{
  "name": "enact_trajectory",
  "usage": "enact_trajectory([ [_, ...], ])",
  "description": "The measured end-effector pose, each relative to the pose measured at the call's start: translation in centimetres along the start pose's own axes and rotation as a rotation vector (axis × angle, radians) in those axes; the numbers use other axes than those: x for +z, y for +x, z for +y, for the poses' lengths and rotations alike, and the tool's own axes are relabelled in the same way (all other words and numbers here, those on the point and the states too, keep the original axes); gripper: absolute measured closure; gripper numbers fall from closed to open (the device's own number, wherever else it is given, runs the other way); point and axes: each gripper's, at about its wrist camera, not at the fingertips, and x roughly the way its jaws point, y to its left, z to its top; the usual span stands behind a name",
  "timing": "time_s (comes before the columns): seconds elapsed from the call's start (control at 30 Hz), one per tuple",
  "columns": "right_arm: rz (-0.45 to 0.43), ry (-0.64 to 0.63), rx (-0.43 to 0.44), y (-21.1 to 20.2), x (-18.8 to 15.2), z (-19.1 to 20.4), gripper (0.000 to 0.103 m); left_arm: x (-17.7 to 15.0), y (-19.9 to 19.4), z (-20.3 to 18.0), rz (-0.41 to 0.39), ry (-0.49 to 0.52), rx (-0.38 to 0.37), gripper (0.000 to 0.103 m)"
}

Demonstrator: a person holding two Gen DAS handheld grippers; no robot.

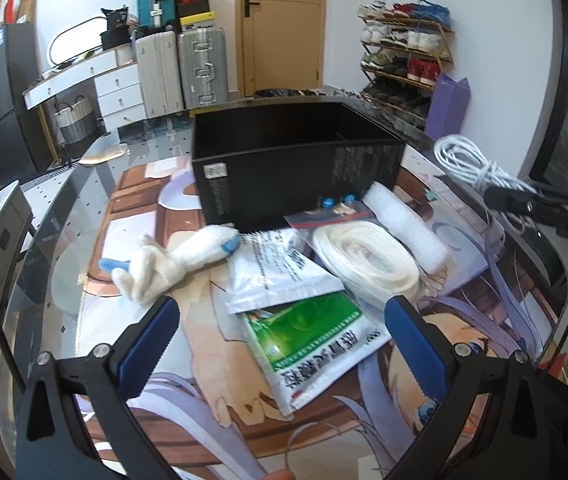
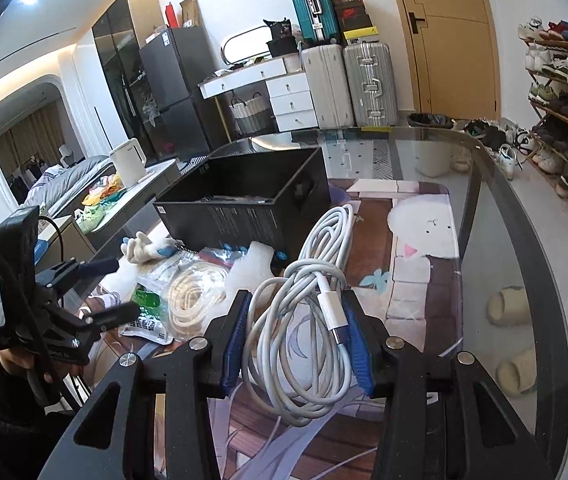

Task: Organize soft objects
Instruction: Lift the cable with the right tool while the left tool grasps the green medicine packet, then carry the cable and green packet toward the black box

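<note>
right gripper (image 2: 296, 336): clamped on white cable (image 2: 304, 320), centre frame
left gripper (image 1: 280, 340): released, above packets (image 1: 308, 344)
black box (image 1: 296, 168): on surface (image 2: 496, 240), upper centre

Your coiled white cable (image 2: 304, 300) hangs pinched above the mat; the plush toy (image 1: 172, 258), rope coil (image 1: 364, 258), foam piece (image 1: 404, 228) and sachets (image 1: 308, 328) lie before the open black box (image 1: 296, 168).

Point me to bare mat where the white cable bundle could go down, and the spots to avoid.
Free: mat right of the black box, out to the glass table edge. Also near mat below the green sachet. Crowded: in front of the box, where plush toy, rope coil and foam piece sit. Right tool holds the cable bundle.
</note>
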Motion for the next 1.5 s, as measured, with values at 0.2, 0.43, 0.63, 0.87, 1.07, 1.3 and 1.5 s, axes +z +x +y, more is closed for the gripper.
enact_trajectory([
  [0.2,-0.001,-0.004,0.007,-0.2,0.1,0.1,0.058,-0.7,1.1,-1.0,0.067,0.044,-0.006,0.000],
  [0.43,0.004,-0.004,0.010,-0.2,0.0,0.3,0.058,-0.8,2.2,-1.4,0.125,0.029,-0.032,0.000],
  [0.63,0.007,-0.006,0.016,-0.1,-0.1,0.4,0.058,-0.5,2.7,-1.9,0.141,0.029,-0.016,0.000],
  [0.87,0.017,-0.017,0.019,0.1,-0.2,0.5,0.058,-0.1,2.8,-1.9,0.127,0.027,-0.017,0.008],
  [1.07,0.017,-0.021,0.018,-0.1,-0.2,0.5,0.058,-0.3,2.2,-1.7,0.098,0.045,-0.035,0.021],
  [1.3,0.010,-0.032,0.028,-0.2,-0.1,0.7,0.058,-0.5,1.5,-1.7,0.093,0.057,-0.054,0.035],
  [1.5,-0.002,-0.034,0.028,-0.6,0.0,0.8,0.058,-1.2,0.7,-1.6,0.088,0.054,-0.063,0.038],
])
